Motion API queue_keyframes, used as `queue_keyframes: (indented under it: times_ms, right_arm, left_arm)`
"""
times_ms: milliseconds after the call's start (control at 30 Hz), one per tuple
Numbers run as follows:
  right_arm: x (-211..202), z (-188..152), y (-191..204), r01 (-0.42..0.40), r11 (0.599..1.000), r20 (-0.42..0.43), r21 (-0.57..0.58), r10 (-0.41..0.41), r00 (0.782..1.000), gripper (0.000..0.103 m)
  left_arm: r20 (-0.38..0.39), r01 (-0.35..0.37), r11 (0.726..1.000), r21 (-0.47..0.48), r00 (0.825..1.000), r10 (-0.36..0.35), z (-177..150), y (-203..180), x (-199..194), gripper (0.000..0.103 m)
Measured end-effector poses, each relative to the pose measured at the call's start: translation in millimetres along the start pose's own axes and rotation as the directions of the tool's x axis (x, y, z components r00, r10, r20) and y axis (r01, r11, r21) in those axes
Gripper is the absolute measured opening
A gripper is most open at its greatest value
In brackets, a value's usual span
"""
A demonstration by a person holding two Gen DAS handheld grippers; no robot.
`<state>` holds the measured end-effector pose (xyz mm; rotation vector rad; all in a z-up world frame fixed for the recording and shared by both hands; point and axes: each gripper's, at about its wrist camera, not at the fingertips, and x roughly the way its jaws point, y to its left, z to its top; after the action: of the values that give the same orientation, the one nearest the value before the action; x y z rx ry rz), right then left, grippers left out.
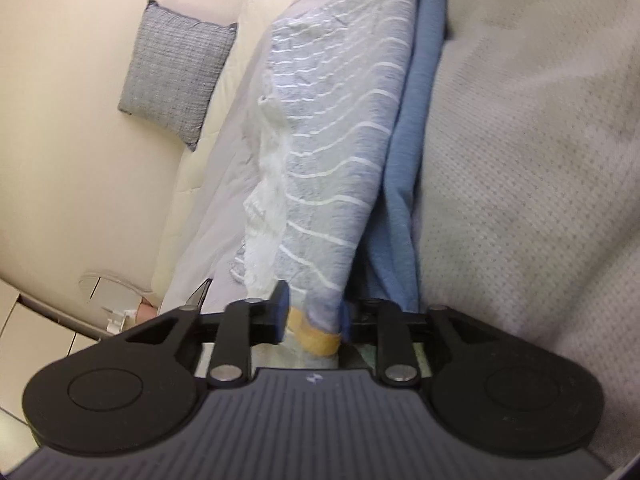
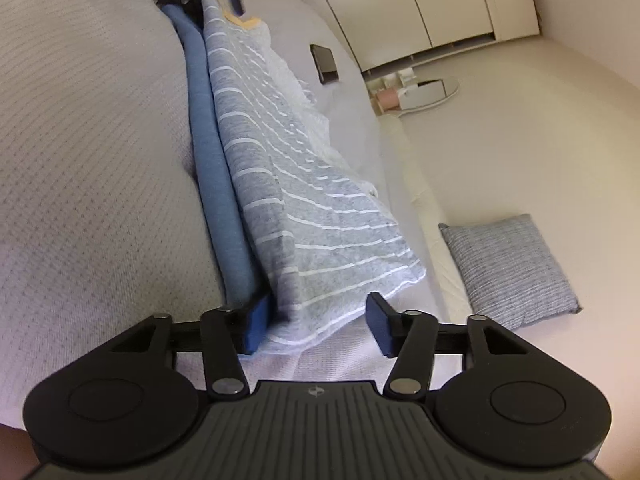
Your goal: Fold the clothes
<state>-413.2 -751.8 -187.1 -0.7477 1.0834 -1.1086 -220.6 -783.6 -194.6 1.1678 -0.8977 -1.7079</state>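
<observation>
Left gripper [image 1: 312, 316]: one is seen; its jaws are clenched on the yellow-trimmed end of the striped garment [image 1: 340, 128].
Right gripper [image 2: 318, 326]: one is seen; its jaws are spread wide and released, with the garment's hem lying between the two blue pads [image 2: 256, 318] and nothing pinched.
Striped garment: one grey piece with white stripes is counted; it is stretched lengthwise between the two grippers over the bed [image 2: 352, 92], and a white lacy layer [image 1: 266, 184] shows along one edge.
Blue cloth [image 2: 216, 176]: one folded strip is seen just beside the striped garment, touching it along its length.
Dotted pale fabric [image 2: 88, 140]: one broad bulging surface is seen next to the blue cloth; what it belongs to cannot be told.
Phone [image 2: 325, 63]: one dark flat device is laid on the bed, near the garment.
Cushion [image 2: 510, 266]: one grey woven cushion lies on the floor beside the bed.
Oval mirror [image 2: 432, 92]: one is seen on the floor, well apart from the cushion.
</observation>
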Motion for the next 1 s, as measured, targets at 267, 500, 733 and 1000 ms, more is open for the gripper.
queue_keyframes:
  times_ms: [267,500,733,1000]
  right_arm:
    - [-9.2,-2.4,9.3,0.005,1.000,-0.022,-0.030,-0.005,1.000,0.032]
    - [-8.0,-11.0,14.2,-0.009,0.997,-0.036,-0.080,0.006,0.999,0.001]
    - [-2.4,-18.3,21.7,-0.006,0.993,-0.051,-0.117,0.000,0.999,0.001]
    - [-10.0,-21.8,24.1,-0.008,0.999,-0.049,-0.044,0.006,0.999,0.001]
  left_arm:
    - [0.005,-0.042,0.998,0.040,0.999,0.042,1.1,-9.2,-21.3,0.025]
    - [-0.003,-0.025,0.998,0.052,1.000,0.025,4.7,-12.4,-28.2,0.003]
    - [-0.024,-0.001,0.998,0.056,1.000,0.002,5.5,-19.9,-26.3,0.002]
    - [-0.034,0.004,0.999,0.038,0.999,-0.003,4.3,-23.6,-26.7,0.002]
